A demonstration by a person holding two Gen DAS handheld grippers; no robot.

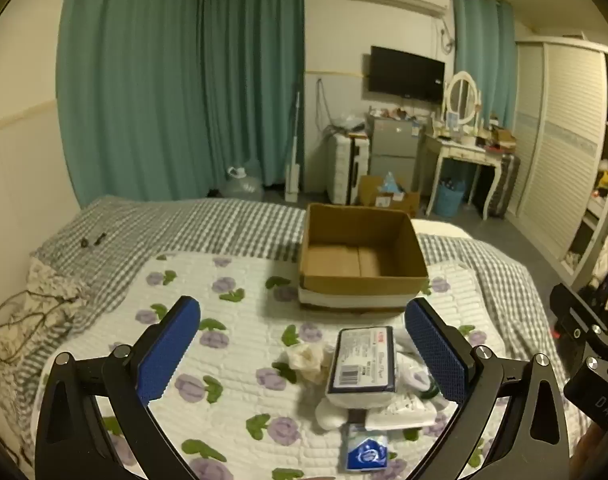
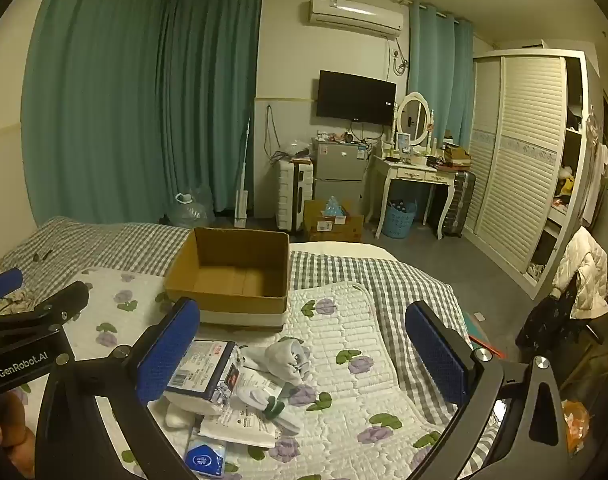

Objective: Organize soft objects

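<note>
The left gripper [image 1: 301, 354] stands with its blue-padded jaws spread wide and nothing between them touching the pads, tilted down over the bed. From its camera, a flowered white quilt [image 1: 231, 360] covers the near part of the bed, with grey checked bedding [image 1: 207, 224] beyond it toward the far edge. A cardboard box [image 1: 362, 256], open and bare inside, sits at the quilt's far edge. Nearer, a heap of soft things lies on the quilt: a blue-edged tissue pack [image 1: 363, 362] on top, a crumpled cream cloth [image 1: 306, 362] just beside it on the left, white socks [image 1: 414, 380] to its right, and a small blue-and-white tissue packet [image 1: 366, 452] at the near edge. Part of the other tool shows at the right border.

The right gripper [image 2: 301, 354] is likewise opened wide and holds nothing. From its camera the box [image 2: 231, 272] sits left of centre at the quilt's far edge. The tissue pack [image 2: 205, 368] lies partly behind the left pad; whether they touch I cannot tell. A rolled grey-white sock [image 2: 289, 356] lies just right of it, a flat white wrapper [image 2: 239, 420] beneath, and the small packet [image 2: 205, 458] at the near edge.
</note>
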